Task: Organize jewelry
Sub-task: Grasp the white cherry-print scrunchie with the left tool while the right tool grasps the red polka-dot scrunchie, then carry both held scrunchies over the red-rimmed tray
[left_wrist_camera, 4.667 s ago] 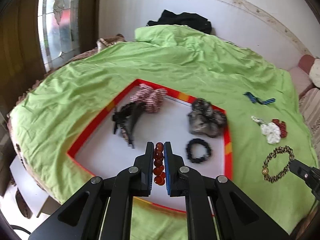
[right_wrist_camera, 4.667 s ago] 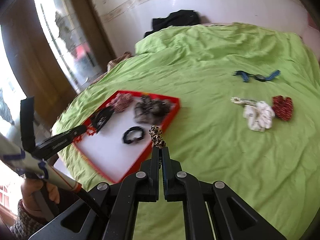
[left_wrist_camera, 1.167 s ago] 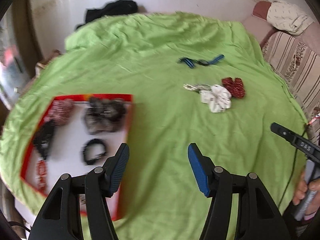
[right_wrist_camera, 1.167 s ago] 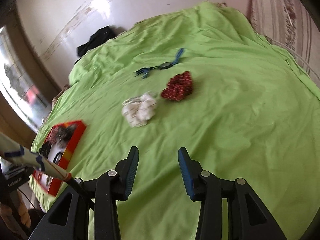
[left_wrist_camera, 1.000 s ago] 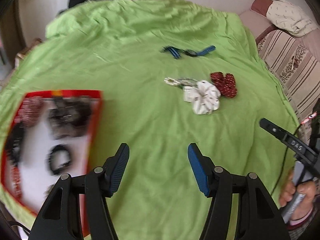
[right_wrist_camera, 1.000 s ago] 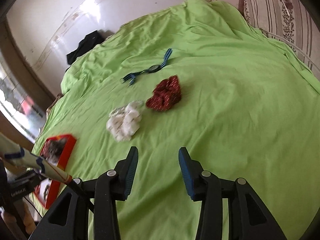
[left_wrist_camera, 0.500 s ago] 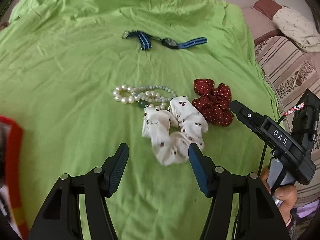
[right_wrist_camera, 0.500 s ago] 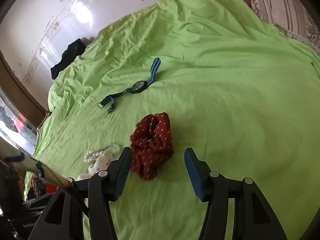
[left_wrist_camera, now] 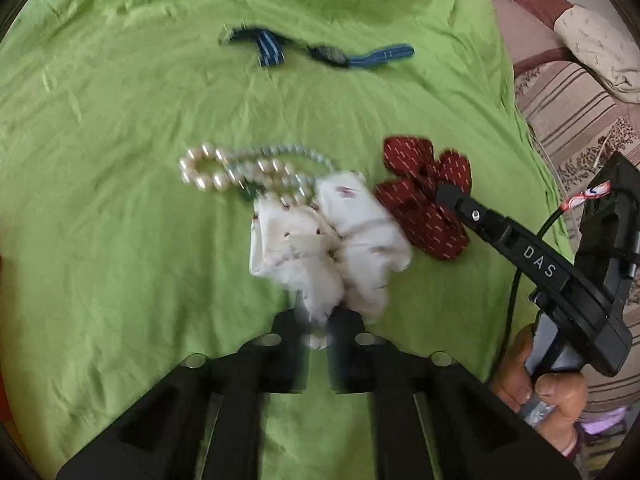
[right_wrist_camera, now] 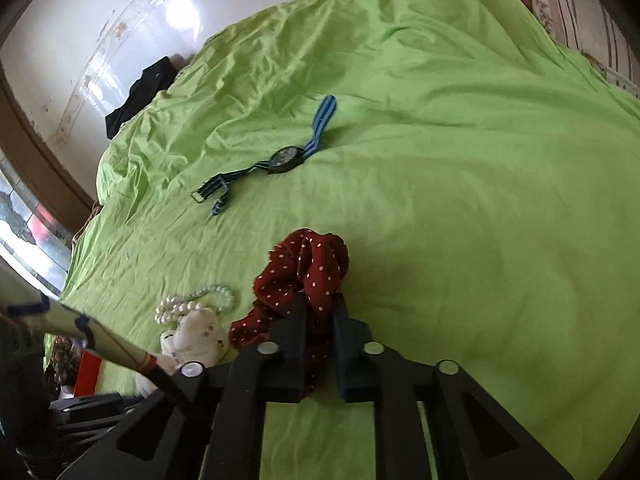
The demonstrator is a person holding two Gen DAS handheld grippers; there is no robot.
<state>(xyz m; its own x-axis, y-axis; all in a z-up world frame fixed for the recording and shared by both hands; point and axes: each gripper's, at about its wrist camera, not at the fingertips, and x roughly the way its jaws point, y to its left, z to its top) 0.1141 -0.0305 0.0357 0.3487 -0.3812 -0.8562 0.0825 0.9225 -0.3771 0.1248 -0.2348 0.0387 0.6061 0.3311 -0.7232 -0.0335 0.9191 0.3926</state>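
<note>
Left gripper [left_wrist_camera: 318, 332] jaws nearly closed on the near lobe of the white scrunchie [left_wrist_camera: 328, 240] at frame centre; right gripper [right_wrist_camera: 320, 320] jaws pinch the red polka-dot scrunchie [right_wrist_camera: 304, 280] directly ahead, both lying on the green bedsheet [right_wrist_camera: 460, 200].

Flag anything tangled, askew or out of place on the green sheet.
The pearl necklace lies looped over itself, one end tucked under the white scrunchie, so lifting the scrunchie may drag it. The watch strap has a folded end. Nothing looks damaged.
</note>
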